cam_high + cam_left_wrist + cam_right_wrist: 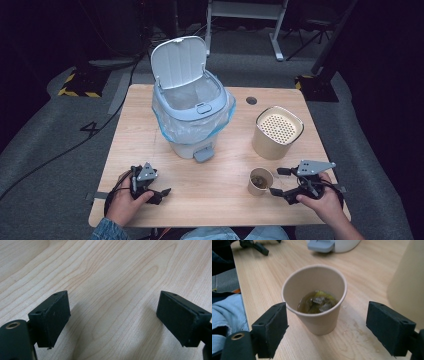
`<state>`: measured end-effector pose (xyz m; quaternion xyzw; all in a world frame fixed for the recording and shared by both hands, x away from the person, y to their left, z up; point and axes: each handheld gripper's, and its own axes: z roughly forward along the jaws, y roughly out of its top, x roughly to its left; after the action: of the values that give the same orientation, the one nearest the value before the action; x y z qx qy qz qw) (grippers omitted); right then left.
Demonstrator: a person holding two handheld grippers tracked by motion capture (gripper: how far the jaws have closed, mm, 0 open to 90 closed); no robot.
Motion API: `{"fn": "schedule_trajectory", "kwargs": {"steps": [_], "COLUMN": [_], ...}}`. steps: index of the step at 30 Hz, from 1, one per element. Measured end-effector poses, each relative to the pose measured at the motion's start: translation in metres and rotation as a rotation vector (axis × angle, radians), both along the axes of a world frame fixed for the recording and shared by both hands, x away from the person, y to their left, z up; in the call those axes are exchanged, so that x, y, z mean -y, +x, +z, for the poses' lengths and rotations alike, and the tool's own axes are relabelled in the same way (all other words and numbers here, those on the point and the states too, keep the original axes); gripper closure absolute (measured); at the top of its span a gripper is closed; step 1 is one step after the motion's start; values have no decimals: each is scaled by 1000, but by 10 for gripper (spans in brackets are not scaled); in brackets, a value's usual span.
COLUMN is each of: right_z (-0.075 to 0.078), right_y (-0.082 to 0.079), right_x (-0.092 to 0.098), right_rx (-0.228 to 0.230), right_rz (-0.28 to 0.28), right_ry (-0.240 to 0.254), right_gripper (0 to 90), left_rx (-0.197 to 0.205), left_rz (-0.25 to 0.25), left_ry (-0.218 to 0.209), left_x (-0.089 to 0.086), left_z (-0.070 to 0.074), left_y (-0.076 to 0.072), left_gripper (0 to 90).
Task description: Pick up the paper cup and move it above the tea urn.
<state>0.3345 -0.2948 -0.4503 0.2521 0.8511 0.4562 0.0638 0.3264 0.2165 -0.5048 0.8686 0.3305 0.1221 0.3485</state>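
A paper cup (260,181) (315,300) holding brownish liquid with soggy bits stands upright at the table's front right. My right gripper (279,181) (329,322) is low at the cup's right side, open, its pads (273,327) wide on either side of the cup and apart from its wall. At the front left, my left gripper (159,194) (113,315) rests open just above bare wood, with nothing between its pads (53,315).
A pale blue pedal bin (192,107) with its lid up and a clear liner stands mid-table, its pedal (204,154) facing me. A beige canister with a perforated top (276,132) sits just behind the cup. The wooden table (215,205) has a cable hole (251,100).
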Motion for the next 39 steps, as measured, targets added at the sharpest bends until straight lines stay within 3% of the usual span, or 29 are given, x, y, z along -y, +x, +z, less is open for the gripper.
{"fn": "schedule_trajectory", "kwargs": {"steps": [8, 17, 23, 25, 39], "right_z": [-26, -43, -48, -48, -47], "right_y": [5, 12, 15, 15, 14], "right_x": [-18, -33, -39, -41, -38], "right_rx": [-18, -8, 10, 15, 32], "right_rz": [39, 48, 55, 68, 62], "right_ry": [17, 19, 19, 21, 28], "right_gripper": [170, 182, 223, 278, 312], "left_rx": [0, -3, -4, -4, -4], "left_rz": [0, 6, 11, 10, 11], "left_ry": [0, -2, -5, -5, -5], "left_x": [0, 0, 0, 0, 0], "left_z": [0, 0, 0, 0, 0], "left_y": [0, 0, -1, -1, -1], "left_gripper": [121, 122, 123, 123, 123]}}
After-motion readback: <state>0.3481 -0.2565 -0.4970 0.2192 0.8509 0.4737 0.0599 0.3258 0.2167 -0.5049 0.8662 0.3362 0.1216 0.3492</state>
